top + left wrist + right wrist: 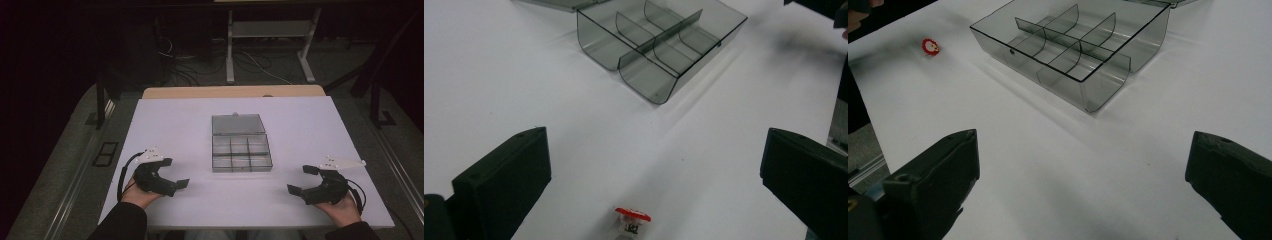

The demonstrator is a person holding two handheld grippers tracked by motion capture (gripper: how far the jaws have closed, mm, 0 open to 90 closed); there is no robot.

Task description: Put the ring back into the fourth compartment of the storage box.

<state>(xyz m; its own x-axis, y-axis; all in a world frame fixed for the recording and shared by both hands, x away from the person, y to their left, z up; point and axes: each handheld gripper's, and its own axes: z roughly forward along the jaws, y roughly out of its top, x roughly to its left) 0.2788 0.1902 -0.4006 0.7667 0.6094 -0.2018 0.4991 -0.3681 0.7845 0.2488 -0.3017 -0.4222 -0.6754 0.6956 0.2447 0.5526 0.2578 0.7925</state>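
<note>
White table (165, 125), open grey compartment box (241, 151), small red-topped piece (632, 215)

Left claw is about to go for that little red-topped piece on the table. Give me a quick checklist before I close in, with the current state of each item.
1. Left claw open: ok, jaws stand wide apart.
2. Red-topped piece between the jaws: ok, it lies on the white table low in the left gripper view, touching neither jaw.
3. Piece upright: cannot tell, too small and blurred.
4. Compartment box open: ok, lid folded back flat.
5. Compartments free: ok, nothing seen inside them.
6. Right claw out of the way: ok, open and apart from the box at the table's right.
</note>
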